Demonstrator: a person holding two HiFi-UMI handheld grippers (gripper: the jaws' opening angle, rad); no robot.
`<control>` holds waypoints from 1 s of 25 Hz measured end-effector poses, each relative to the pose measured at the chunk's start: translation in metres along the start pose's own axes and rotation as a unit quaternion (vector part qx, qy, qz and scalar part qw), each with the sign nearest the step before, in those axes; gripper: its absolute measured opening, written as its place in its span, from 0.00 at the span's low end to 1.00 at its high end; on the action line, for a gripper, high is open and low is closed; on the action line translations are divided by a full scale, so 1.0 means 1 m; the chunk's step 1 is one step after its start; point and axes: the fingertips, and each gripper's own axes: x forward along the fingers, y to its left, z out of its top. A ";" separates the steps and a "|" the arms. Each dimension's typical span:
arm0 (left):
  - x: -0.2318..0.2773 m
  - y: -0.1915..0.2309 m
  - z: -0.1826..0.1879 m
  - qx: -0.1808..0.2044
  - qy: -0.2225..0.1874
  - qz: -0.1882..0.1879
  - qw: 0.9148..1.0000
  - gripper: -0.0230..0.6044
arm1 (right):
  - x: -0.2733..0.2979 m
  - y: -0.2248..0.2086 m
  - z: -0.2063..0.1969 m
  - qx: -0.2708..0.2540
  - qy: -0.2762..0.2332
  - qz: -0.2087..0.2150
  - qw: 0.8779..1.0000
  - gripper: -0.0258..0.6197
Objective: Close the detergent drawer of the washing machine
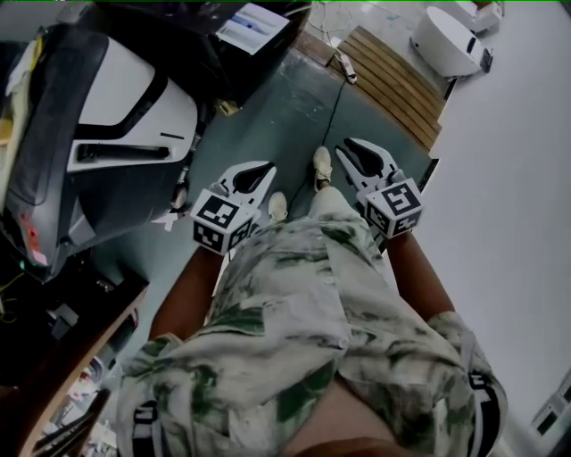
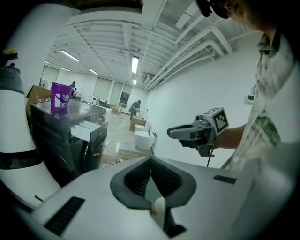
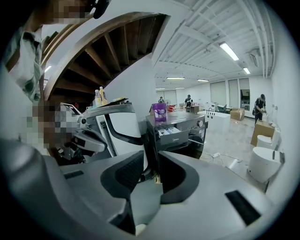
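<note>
The black washing machine (image 3: 183,131) stands a few steps ahead, with a purple detergent bottle (image 3: 159,111) on its top. Its pale detergent drawer (image 3: 171,132) sticks out of the upper front. In the left gripper view the same machine (image 2: 70,140) and drawer (image 2: 88,131) lie to the left. The head view shows the drawer (image 1: 254,27) at the top. Both grippers hover in front of the person's waist, well short of the machine. My left gripper (image 1: 268,167) (image 2: 150,160) is shut on nothing. My right gripper (image 1: 346,147) (image 3: 151,159) is open and empty.
A tall white-and-black machine (image 1: 116,116) stands close on the left. A slatted wooden pallet (image 1: 393,76) and a round white appliance (image 1: 451,40) lie ahead on the right. A white cable (image 1: 343,67) crosses the grey floor. People stand far back in the hall (image 3: 260,110).
</note>
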 end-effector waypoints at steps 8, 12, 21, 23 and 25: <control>0.023 0.038 0.036 -0.031 -0.015 0.071 0.997 0.08 | 0.061 -0.055 0.026 -0.028 0.008 0.055 0.998 0.24; 0.046 0.058 0.062 -0.041 -0.022 0.103 0.994 0.08 | 0.095 -0.089 0.045 -0.046 0.008 0.083 0.995 0.25; 0.092 0.079 0.100 -0.072 -0.037 0.169 0.982 0.08 | 0.150 -0.148 0.062 -0.069 0.022 0.147 0.986 0.27; 0.099 0.082 0.107 -0.079 -0.040 0.185 0.979 0.07 | 0.161 -0.158 0.065 -0.074 0.026 0.160 0.984 0.27; 0.105 0.084 0.113 -0.087 -0.043 0.199 0.975 0.08 | 0.171 -0.167 0.066 -0.080 0.028 0.171 0.982 0.27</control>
